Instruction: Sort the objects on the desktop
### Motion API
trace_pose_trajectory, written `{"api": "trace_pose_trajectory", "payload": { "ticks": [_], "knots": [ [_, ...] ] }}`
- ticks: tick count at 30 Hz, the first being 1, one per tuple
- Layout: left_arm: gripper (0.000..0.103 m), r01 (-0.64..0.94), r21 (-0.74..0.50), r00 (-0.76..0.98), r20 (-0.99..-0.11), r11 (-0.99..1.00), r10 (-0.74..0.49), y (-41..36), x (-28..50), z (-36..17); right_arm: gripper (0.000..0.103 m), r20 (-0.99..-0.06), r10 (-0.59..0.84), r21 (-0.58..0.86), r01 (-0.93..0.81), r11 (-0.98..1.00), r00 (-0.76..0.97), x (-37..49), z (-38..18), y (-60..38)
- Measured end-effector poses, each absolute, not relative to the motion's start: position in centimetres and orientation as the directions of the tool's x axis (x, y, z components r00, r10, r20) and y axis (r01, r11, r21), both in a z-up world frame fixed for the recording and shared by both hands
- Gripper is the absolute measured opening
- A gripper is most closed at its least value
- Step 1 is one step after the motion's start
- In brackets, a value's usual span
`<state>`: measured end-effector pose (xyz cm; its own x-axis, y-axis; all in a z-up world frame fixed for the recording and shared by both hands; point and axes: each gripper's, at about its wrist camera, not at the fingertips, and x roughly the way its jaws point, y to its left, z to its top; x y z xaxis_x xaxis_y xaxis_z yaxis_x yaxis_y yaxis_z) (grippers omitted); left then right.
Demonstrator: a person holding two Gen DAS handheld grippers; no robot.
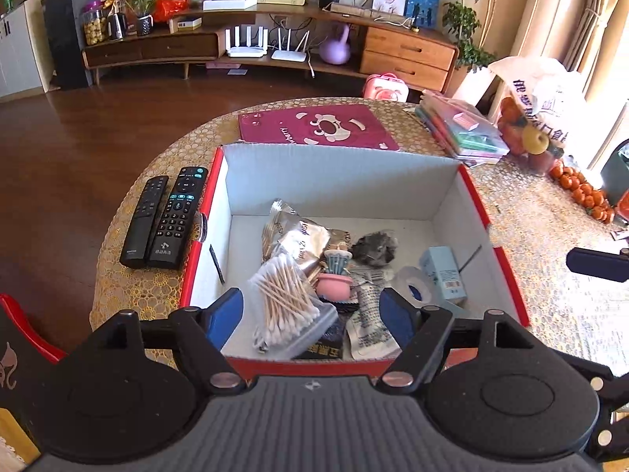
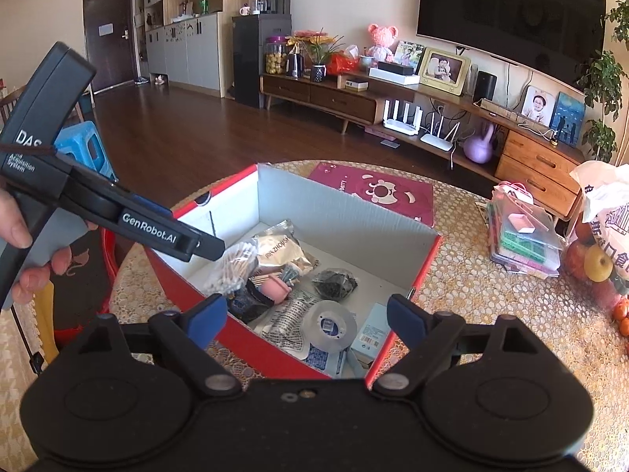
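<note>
Both the left gripper (image 1: 312, 312) and right gripper (image 2: 306, 316) gape wide, empty.

Left wrist view: the camera looks forward and downward from just behind the near wall of the red box (image 1: 354, 181), close above its contents, facing the television cabinet (image 1: 271, 35). Right wrist view: the camera stands at the box's (image 2: 346, 216) near right corner, slightly farther back, angled leftward, taking in the left gripper (image 2: 204, 249). Both views share the box interior, the maroon mat (image 1: 318, 128) and the cabinet.
</note>
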<state>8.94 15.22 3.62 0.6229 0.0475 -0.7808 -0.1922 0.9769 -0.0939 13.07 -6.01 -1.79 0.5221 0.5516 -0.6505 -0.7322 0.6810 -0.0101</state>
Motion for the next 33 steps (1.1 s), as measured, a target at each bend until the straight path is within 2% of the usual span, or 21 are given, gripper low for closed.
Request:
{"api": "trace_pose_trajectory", "payload": {
  "ticks": [3, 6, 16, 21, 24, 33],
  "knots": [
    [0.076, -0.19, -0.082, 0.636, -0.77, 0.978, 0.059, 14.6, 7.8, 4.1, 0.091, -0.643, 0.561, 0.003, -0.732, 0.682, 0.521, 12.5, -1.5, -6.3],
    [0.081, -0.188, -0.077, 0.647, -0.76, 0.979, 0.064, 14.3, 6.7, 4.5, 0.091, -0.642, 0.564, 0.009, -0.73, 0.683, 0.519, 11.9, -1.4, -6.6],
    [0.082, -0.183, -0.062, 0.677, -0.732, 0.981, 0.08, 13.5, 3.8, 4.4, 0.098, -0.643, 0.565, 0.058, -0.703, 0.709, 0.517, 10.6, -1.5, -7.3],
    [0.09, -0.153, -0.048, 0.687, -0.724, 0.987, 0.071, 12.6, 2.7, 4.2, 0.102, -0.649, 0.549, 0.085, -0.668, 0.74, 0.526, 10.1, -1.7, -8.0],
    [0.101, -0.135, -0.052, 0.694, -0.718, 0.99, 0.057, 12.2, 2.1, 3.8, 0.103, -0.648, 0.545, 0.116, -0.638, 0.761, 0.532, 10.0, -1.8, -8.6],
    [0.102, -0.127, -0.082, 0.697, -0.716, 0.988, 0.03, 12.1, 0.8, 2.8, 0.103, -0.668, 0.522, 0.14, -0.599, 0.789, 0.53, 9.3, -2.6, -8.7]
  ]
}}
